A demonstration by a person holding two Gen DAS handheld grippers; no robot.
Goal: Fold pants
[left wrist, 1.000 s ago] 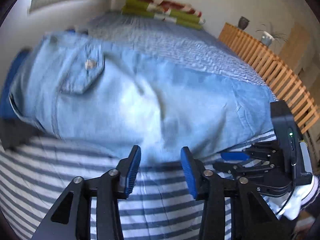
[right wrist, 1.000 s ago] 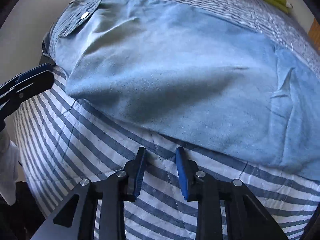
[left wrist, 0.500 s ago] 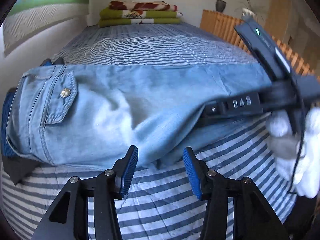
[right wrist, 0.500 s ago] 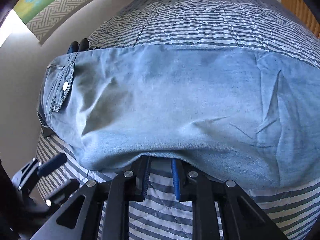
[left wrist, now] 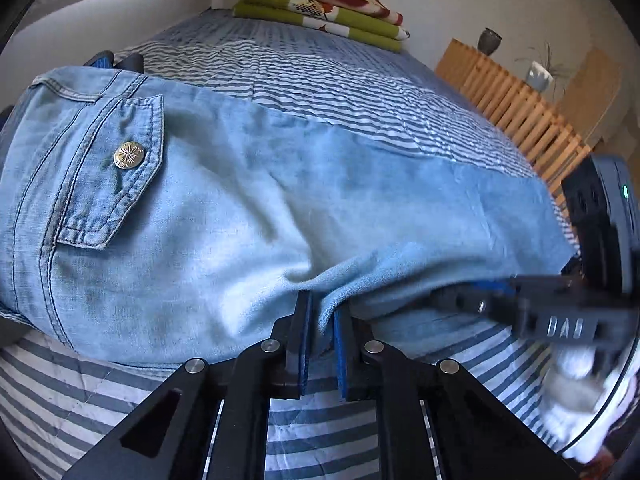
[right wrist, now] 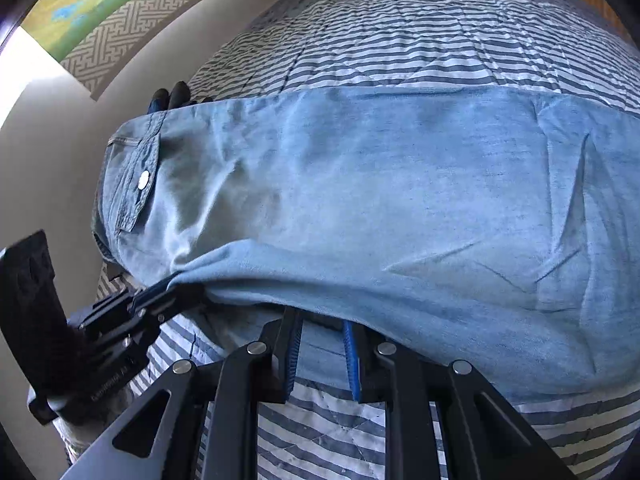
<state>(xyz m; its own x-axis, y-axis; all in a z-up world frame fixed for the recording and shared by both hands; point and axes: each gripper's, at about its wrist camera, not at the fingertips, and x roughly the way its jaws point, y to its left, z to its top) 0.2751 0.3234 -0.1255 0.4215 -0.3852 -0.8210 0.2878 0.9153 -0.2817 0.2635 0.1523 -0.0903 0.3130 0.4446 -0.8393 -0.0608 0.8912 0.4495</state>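
Light blue denim pants [left wrist: 280, 200] lie flat across the striped bed, their buttoned back pocket [left wrist: 128, 155] at the left. My left gripper [left wrist: 320, 300] is at the near edge, its jaws closing with a pinch of the upper denim layer between the blue pads. In the right wrist view the pants [right wrist: 360, 200] fill the middle, and my left gripper [right wrist: 168, 286] lifts the edge at the left. My right gripper [right wrist: 322, 320] has its tips hidden under the raised upper layer. Its jaws are opening slightly, and denim lies flat between them without being pinched. In the left wrist view my right gripper [left wrist: 476, 292] reaches under the same edge.
A blue-and-white striped bedspread [left wrist: 340, 80] covers the bed. Folded green and red blankets [left wrist: 320, 4] lie at its far end. A wooden slatted rail [left wrist: 512, 108] runs along the right side and a white wall [right wrist: 40, 168] along the left. Dark gloves [right wrist: 176, 94] poke out behind the waistband.
My left gripper moved in to the pants' near edge and closed from wide open onto the fabric. The edge now rises over both grippers. My right gripper stayed put.
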